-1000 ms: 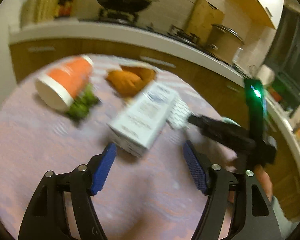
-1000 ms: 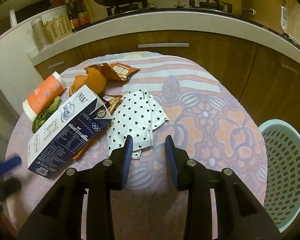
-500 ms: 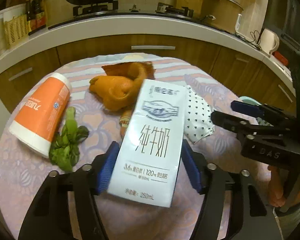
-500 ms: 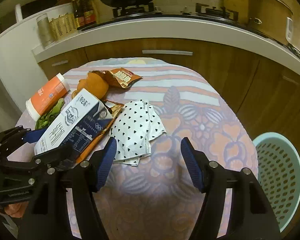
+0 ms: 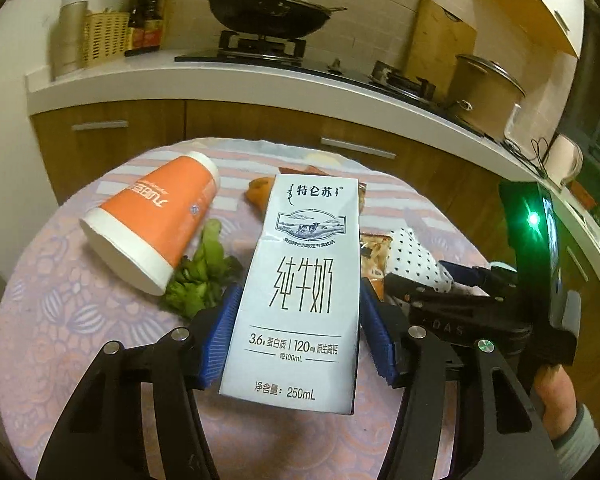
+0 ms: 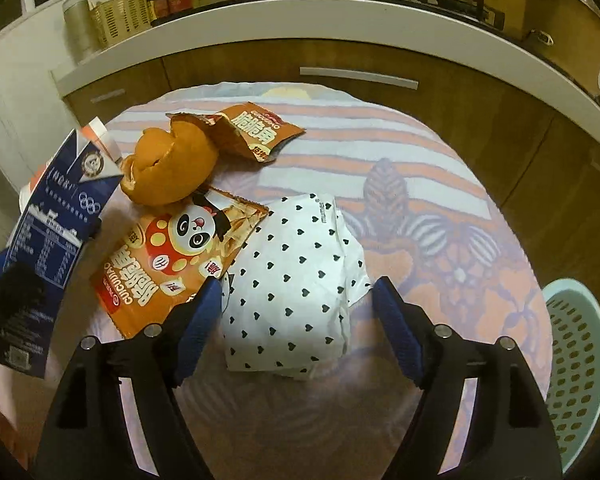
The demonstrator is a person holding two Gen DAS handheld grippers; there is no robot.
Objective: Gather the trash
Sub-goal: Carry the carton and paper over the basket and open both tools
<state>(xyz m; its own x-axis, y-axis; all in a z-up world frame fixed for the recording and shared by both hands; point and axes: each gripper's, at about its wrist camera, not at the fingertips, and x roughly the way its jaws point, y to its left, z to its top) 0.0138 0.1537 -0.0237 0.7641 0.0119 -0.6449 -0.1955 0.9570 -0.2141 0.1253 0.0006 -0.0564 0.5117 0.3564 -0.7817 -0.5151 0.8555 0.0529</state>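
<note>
My left gripper (image 5: 298,336) is shut on a white milk carton (image 5: 304,288) and holds it raised above the round table; the carton's blue side shows at the left of the right wrist view (image 6: 48,240). My right gripper (image 6: 300,320) is open, its fingers on either side of a white heart-dotted paper bag (image 6: 300,280) lying on the table. An orange panda snack wrapper (image 6: 172,264), orange peel (image 6: 168,172) and a second torn wrapper (image 6: 256,132) lie beside the bag. An orange cup (image 5: 156,224) lies on its side next to green leaves (image 5: 200,280).
A pale green perforated trash basket (image 6: 576,368) stands on the floor right of the table (image 6: 440,208). A kitchen counter (image 5: 260,84) with wooden cabinets, a wok, a pot and bottles runs behind the table.
My left gripper closed on the milk carton and lifted it off the table. My right gripper opened wide and moved forward over the dotted bag.
</note>
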